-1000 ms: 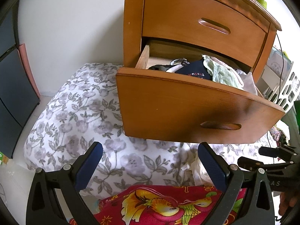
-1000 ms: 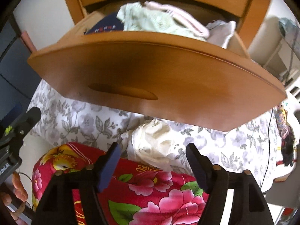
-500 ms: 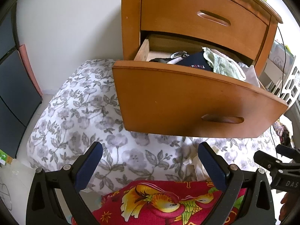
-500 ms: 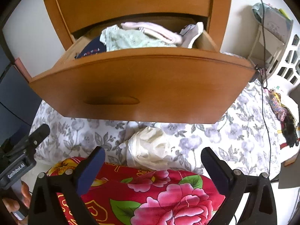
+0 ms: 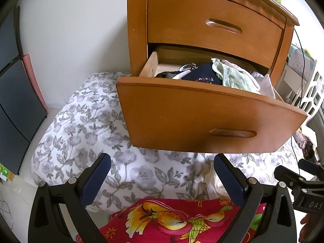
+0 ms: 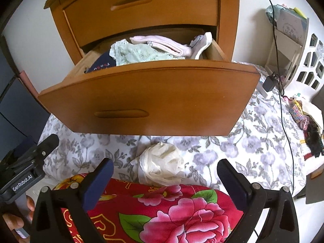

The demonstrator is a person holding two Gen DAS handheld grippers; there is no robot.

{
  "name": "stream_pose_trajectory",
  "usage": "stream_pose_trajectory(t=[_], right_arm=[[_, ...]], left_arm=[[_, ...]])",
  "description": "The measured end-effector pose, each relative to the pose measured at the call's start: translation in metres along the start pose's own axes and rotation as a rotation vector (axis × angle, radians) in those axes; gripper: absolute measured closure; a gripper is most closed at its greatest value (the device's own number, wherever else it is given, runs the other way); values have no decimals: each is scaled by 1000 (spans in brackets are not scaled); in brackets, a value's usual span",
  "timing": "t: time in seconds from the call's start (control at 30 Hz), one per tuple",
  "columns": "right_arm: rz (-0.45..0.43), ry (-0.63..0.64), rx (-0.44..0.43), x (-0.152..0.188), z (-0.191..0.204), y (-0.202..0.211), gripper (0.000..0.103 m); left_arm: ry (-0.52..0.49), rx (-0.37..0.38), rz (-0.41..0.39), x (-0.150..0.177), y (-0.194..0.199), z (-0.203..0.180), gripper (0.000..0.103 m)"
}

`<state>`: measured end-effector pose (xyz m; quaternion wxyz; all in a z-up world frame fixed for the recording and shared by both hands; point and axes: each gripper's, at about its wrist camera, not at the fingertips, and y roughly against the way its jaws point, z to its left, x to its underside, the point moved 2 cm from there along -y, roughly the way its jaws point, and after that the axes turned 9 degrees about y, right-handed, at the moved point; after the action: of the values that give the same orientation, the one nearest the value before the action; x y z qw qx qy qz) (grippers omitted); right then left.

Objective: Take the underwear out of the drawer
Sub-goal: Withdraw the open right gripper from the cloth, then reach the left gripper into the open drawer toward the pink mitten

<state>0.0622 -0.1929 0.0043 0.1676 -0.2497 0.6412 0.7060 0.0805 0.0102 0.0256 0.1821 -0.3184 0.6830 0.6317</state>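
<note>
We count one cream underwear crumpled on the grey-flowered bedsheet, below the one open drawer, which holds four or so more garments. Our two grippers, left and right, both stand spread wide, holding nothing, above one red floral cloth.

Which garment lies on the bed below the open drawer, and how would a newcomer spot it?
Start at the wooden nightstand and its pulled-out lower drawer. Just below the drawer front, on the grey-flowered bedsheet, sits a crumpled cream underwear piece. It is the only plain, pale bundle there, bordering the red floral cloth.
</note>
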Motion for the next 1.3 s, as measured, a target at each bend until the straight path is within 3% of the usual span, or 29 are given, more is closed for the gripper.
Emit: stream_pose_trajectory(t=[0.33,0.53,0.63,0.93,1.1,1.3], right_arm=[[-64,4,19,1,-3,11,0],[-98,-8,9,-1,-7,17,0],[-110,-17,6,-1,-10,19,0],[-125,-26,11,-1,-16,21,0],[-126,-40,7,0,-20,20,0],[-120,-49,5,1,-23,16,0]], left_arm=[[-6,-7,-36,-2,7,-4,2],[-31,28,-75,-14,19,-13,2],[-26,82,-71,-25,24,-14,2],[-56,184,-123,-79,48,-25,2],[-101,179,-142,-116,54,-44,2],[-121,196,-57,-155,42,-70,2]])
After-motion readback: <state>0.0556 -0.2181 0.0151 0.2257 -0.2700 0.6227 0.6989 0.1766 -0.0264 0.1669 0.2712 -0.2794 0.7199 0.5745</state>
